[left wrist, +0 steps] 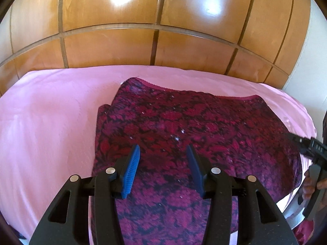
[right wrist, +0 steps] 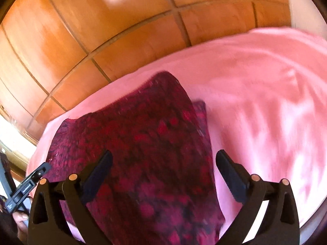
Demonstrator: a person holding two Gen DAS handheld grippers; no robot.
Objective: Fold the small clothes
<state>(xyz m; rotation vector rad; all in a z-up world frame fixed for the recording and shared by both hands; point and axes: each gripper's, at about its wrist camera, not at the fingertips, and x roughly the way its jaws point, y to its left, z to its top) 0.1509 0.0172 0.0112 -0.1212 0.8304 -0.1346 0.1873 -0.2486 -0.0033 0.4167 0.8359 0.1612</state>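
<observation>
The dark red patterned garment lies flat on the pink sheet beneath both grippers. The left gripper hovers part-open and empty; the right gripper gapes wide, empty, straddling the garment's right edge. A shallow bite risks pinching sheet with cloth, or one layer slipping free.

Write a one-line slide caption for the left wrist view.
Left gripper, jaws open, above a dark red floral garment on the pink sheet, wooden wardrobe behind.
</observation>
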